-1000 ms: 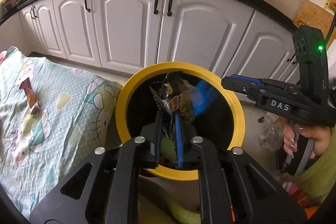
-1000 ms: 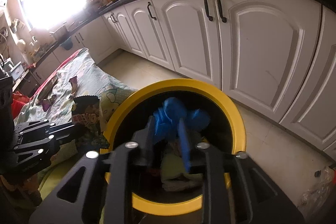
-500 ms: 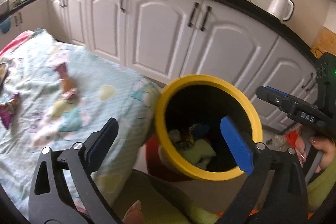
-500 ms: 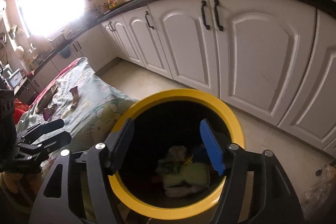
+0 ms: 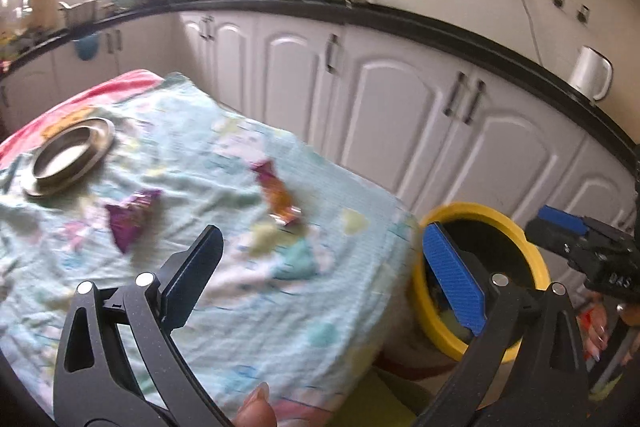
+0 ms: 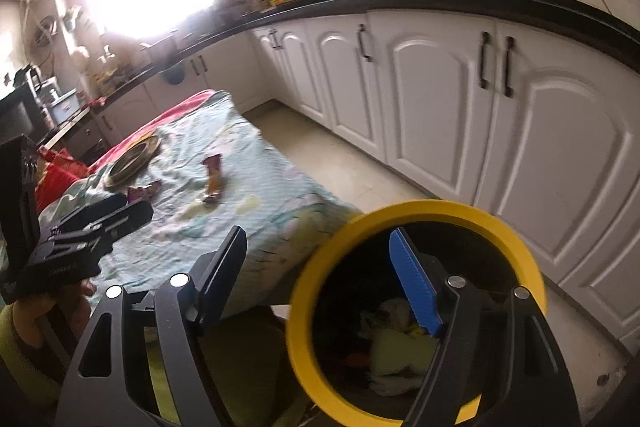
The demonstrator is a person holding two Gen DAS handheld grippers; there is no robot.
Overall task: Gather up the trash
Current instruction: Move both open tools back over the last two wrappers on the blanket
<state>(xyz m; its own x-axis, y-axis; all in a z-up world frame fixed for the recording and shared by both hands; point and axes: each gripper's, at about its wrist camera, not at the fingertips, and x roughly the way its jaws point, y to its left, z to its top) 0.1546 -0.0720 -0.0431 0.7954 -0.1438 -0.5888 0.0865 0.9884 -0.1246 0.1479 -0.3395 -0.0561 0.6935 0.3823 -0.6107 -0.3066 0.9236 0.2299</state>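
Note:
A yellow-rimmed black trash bin (image 5: 532,259) (image 6: 320,275) stands on the floor beside a cloth-covered table (image 5: 240,287) (image 6: 256,183); crumpled trash lies inside the bin (image 6: 400,351). An orange-purple wrapper (image 5: 278,195) (image 6: 213,179) and a purple wrapper (image 5: 130,215) (image 6: 142,191) lie on the cloth. My left gripper (image 5: 320,275) is open and empty above the table's near right part. My right gripper (image 6: 316,279) is open and empty over the bin's left rim; it also shows in the left wrist view (image 5: 576,247).
A round metal plate (image 5: 68,155) (image 6: 134,159) sits at the table's far left. White cabinets (image 6: 440,99) under a black counter run behind. A white kettle (image 5: 590,73) stands on the counter. The person's lap in green is below.
Both grippers dropped their trash into the bin and opened. The left gripper has since swung left over the table; the right view has also turned left.

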